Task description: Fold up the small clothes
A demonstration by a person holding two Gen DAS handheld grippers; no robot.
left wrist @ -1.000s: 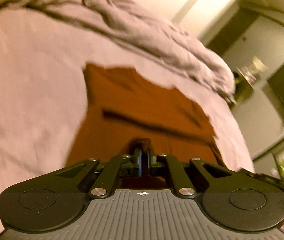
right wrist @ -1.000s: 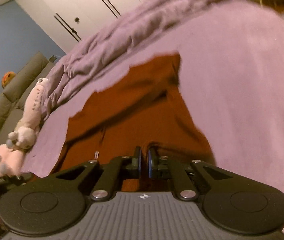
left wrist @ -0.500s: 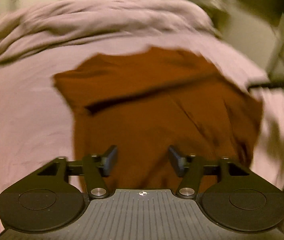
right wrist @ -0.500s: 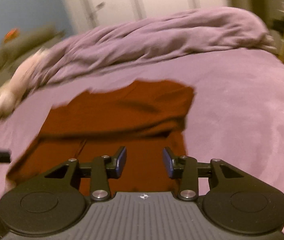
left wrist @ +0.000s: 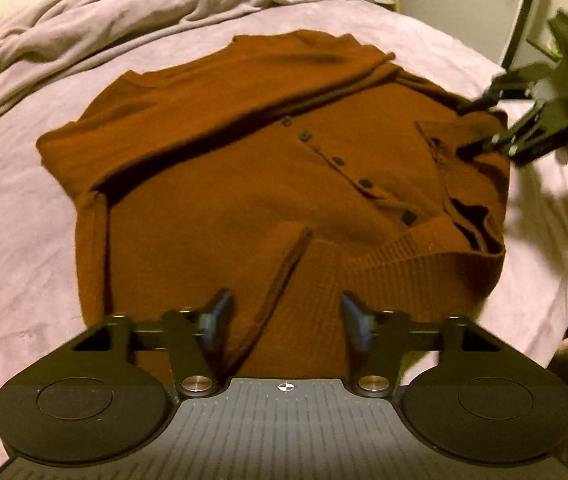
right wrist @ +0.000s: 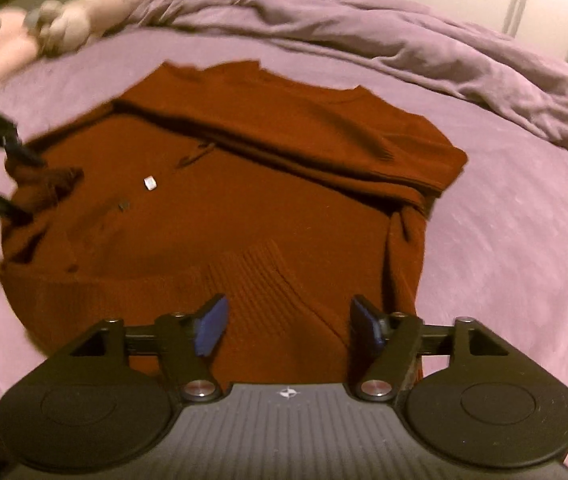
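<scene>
Left wrist view: rust-brown sweater [left wrist: 244,184] lies flat on the bed [left wrist: 24,220], sleeve folded across, button placket up. Left hand-held gripper [left wrist: 284,316] over its ribbed hem, jaws apart and closing, nothing pinched. Right hand-held gripper [left wrist: 480,128] at the sweater's far right edge.

Right wrist view: right hand-held gripper [right wrist: 288,320] released, jaws opening above the hem. Plush toy [right wrist: 24,36] top left, crumpled duvet [right wrist: 364,28] behind.

A home bedroom — bed sheet [left wrist: 24,240], rumpled duvet [right wrist: 404,40], plush toy [right wrist: 12,40].
</scene>
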